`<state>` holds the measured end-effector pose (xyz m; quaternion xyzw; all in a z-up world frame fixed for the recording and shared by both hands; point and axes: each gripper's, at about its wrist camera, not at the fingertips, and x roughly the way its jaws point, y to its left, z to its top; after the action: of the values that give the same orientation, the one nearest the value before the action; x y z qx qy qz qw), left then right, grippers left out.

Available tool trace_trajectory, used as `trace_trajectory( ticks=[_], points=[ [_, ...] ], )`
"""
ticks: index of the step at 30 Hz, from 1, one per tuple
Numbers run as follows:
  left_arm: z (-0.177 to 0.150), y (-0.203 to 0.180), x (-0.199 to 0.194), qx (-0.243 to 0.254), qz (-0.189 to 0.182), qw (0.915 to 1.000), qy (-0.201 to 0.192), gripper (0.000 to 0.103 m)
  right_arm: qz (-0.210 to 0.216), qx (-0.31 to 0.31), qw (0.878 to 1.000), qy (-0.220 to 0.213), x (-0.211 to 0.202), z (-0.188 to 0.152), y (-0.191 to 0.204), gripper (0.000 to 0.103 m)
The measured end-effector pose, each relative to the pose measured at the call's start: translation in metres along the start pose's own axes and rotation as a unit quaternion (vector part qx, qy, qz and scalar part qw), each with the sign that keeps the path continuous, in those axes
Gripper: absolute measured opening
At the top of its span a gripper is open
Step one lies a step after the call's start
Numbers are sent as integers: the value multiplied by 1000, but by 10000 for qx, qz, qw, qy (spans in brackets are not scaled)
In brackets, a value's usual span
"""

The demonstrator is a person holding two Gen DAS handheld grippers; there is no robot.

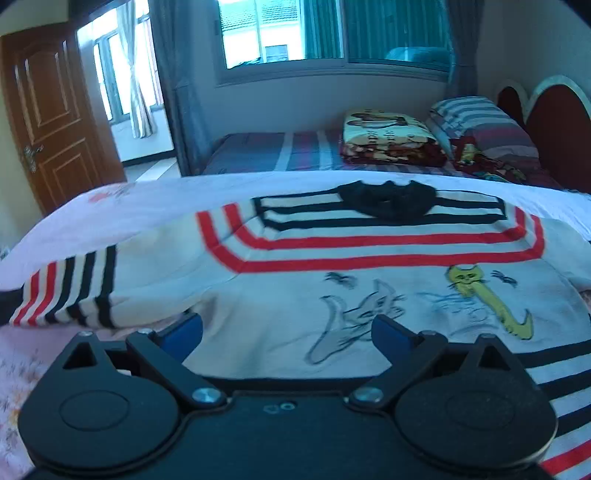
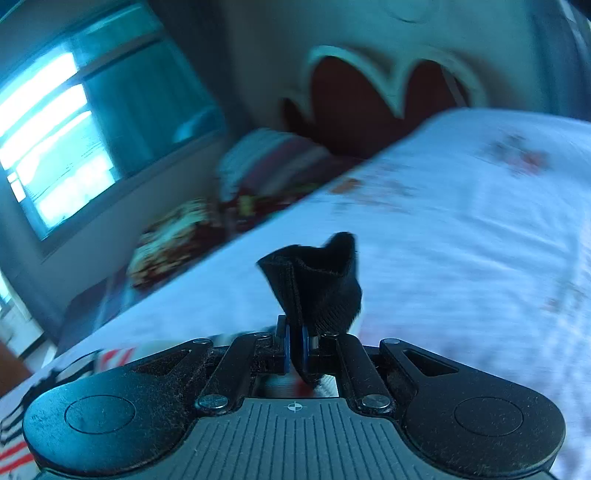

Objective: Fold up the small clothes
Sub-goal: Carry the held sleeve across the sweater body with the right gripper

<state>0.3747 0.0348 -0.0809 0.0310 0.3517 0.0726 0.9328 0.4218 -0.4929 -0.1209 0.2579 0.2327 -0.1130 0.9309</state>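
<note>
A small white sweater with red and black stripes, a black collar and cat drawings lies spread flat on the white sheet in the left wrist view. Its left sleeve lies at the left. My left gripper is open, low over the sweater's lower body, holding nothing. In the right wrist view my right gripper is shut on a black ribbed cuff that sticks up between the fingers. A bit of striped fabric shows beside the gripper at the lower left. The view is blurred.
The sweater lies on a bed with a white flowered sheet. Behind it stands a second bed with folded blankets, a striped pillow and a red headboard. A wooden door stands at the left, a window at the back.
</note>
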Motion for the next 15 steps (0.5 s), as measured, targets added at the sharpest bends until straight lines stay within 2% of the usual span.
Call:
trace_trajectory(
  ticks=[2,8,11,15],
  points=[
    [-3,12,0,-131,-9,9999,22,96,351,-250,9990,92,-3,-8,36,5],
    [-4,41,0,-344,-209,9992,15,94,1285,-686,9866,729,-4,-64,147,5],
    [-4,60,-2,-634,-354,9974,26,88,1574,-939,9780,997,-7,-98,197,5],
    [-8,77,-2,-785,-452,9959,65,84,1805,-1109,9683,1322,0,-143,249,5]
  ],
)
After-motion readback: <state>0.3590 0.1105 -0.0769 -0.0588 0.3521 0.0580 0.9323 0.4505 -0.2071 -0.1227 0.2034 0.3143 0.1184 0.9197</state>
